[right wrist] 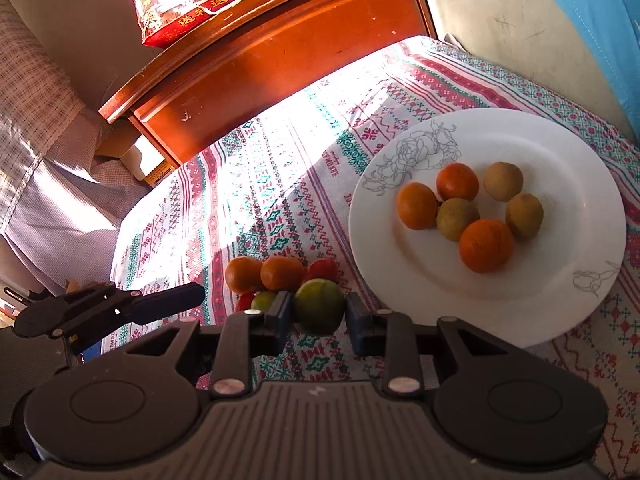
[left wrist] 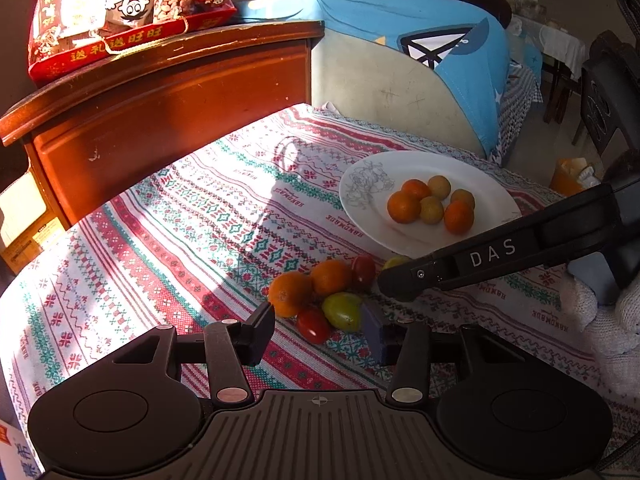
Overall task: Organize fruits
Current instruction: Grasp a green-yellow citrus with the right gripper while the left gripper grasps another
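On the round white china plate (right wrist: 520, 280), at the far right of the patterned tablecloth (left wrist: 168, 216), lie three orange tangerines (right wrist: 486, 245) and three yellow-brown round fruits (right wrist: 457, 219). Near it, off the plate, a loose cluster holds two more tangerines (left wrist: 290, 293), two red tomatoes (left wrist: 313, 324) and a green lime-like fruit (left wrist: 343, 311). Another green fruit (right wrist: 319, 306) sits between the right gripper's (right wrist: 318, 320) parted jaws; contact unclear. The left gripper (left wrist: 320, 330) hangs released beside the cluster.

Patterned tablecloth (right wrist: 280, 168) under plate (right wrist: 520, 280), loose fruit (right wrist: 280, 272).
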